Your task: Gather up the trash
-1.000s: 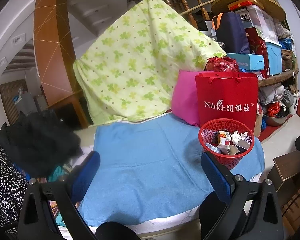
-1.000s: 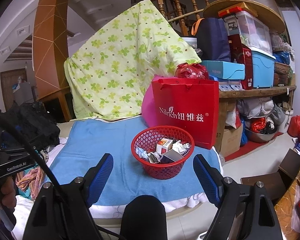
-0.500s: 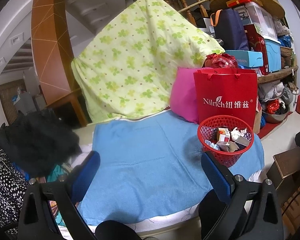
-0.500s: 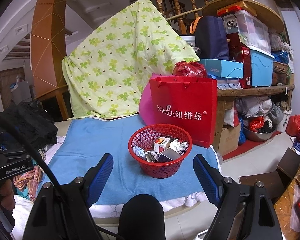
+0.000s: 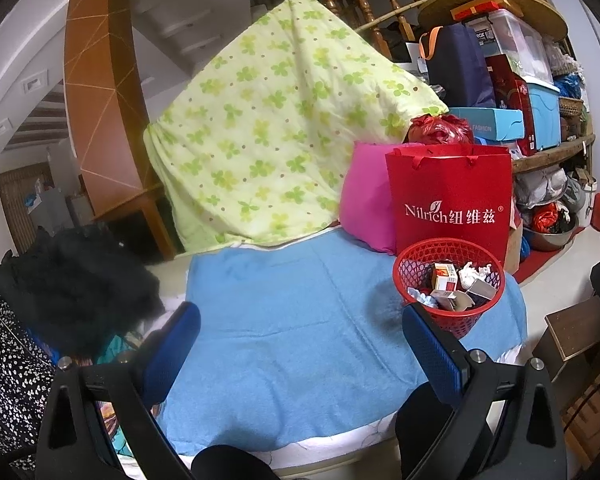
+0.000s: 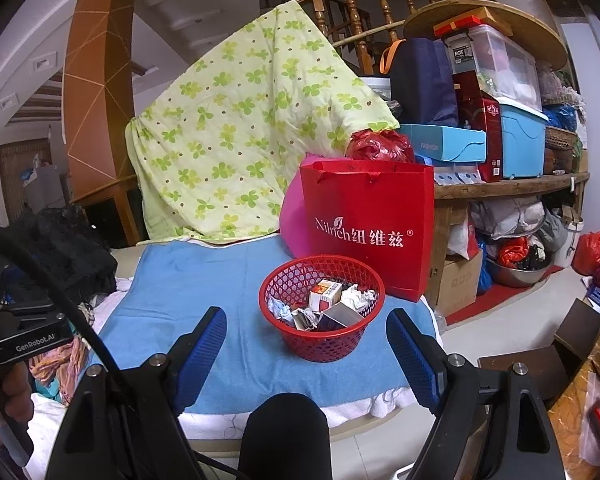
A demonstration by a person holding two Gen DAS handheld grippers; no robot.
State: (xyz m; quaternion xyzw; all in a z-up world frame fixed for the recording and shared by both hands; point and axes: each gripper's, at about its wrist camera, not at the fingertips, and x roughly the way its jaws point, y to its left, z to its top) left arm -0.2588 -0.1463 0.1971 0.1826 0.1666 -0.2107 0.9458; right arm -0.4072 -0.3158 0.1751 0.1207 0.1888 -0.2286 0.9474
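Trash (image 6: 328, 304) in red basket (image 6: 320, 340); right fingers (image 6: 410, 350) spread wide, empty; left fingers (image 5: 176, 340) seemingly likewise, touching nothing.

Red basket (image 6: 321, 307) sits slightly further left in right view.

Lighting's soft and even indoors on both my cams, no harsh glare anywhere. The red basket (image 5: 448, 292) throws a faint dark shadow to its left on the blue towel (image 5: 300, 320). Fisheye bends the stair railing (image 6: 360, 20) hard and the corners go black. Centre is sharp, edges get mushy, and the black clothes pile (image 5: 72, 280) is just murky.
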